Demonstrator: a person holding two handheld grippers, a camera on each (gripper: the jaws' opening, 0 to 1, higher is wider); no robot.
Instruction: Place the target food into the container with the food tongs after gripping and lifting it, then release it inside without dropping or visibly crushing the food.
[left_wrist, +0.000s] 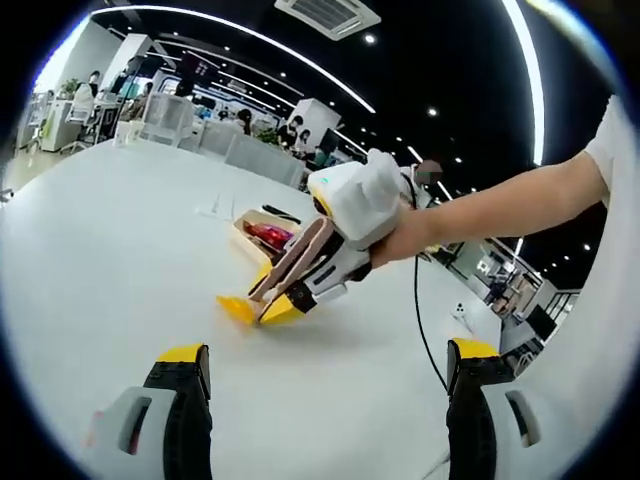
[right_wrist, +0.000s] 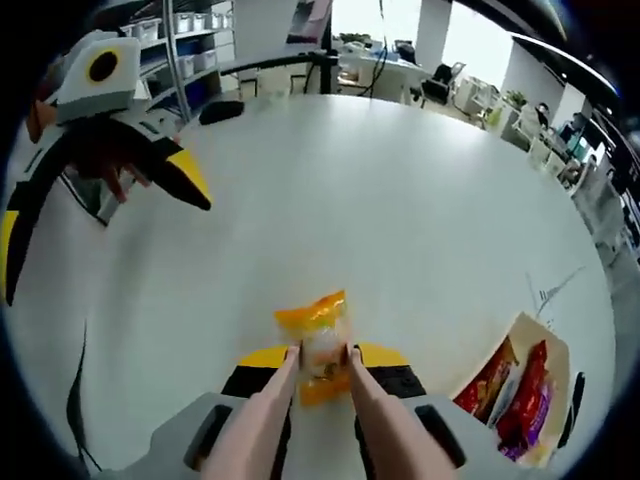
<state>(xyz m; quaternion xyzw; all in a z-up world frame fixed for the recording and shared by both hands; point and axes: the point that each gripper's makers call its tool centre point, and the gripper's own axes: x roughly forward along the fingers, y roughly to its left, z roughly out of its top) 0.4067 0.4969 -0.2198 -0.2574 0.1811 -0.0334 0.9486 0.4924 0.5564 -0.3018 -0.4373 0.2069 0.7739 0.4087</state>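
**One snack packet pinched in the tongs, low over the desk**

One small orange and white snack packet (right_wrist: 318, 345) sits between the two tan arms of the food tongs (right_wrist: 262, 418), which are clenched in the right gripper (right_wrist: 322, 362). In the right gripper view the tong tips press on the packet's lower half, and its lower end is partly hidden behind them. Whether the packet touches the white desk (right_wrist: 380, 220) or hangs just above it cannot be told.

The container (right_wrist: 530, 395), a pale tray, lies to the right of the packet, near but apart, and is cut off by the edge of the view. It already holds red and purple wrapped items (right_wrist: 515, 390); their labels are too small to read.

In the left gripper view the right gripper (left_wrist: 268, 305) reaches in from the right, held by a person's hand (left_wrist: 400, 240), its tips down by the desk (left_wrist: 120, 260). The packet is hard to make out there, and the container (left_wrist: 262, 230) shows partly behind the gripper.

The left gripper (left_wrist: 330, 375) stands released, jaws wide apart, holding nothing.
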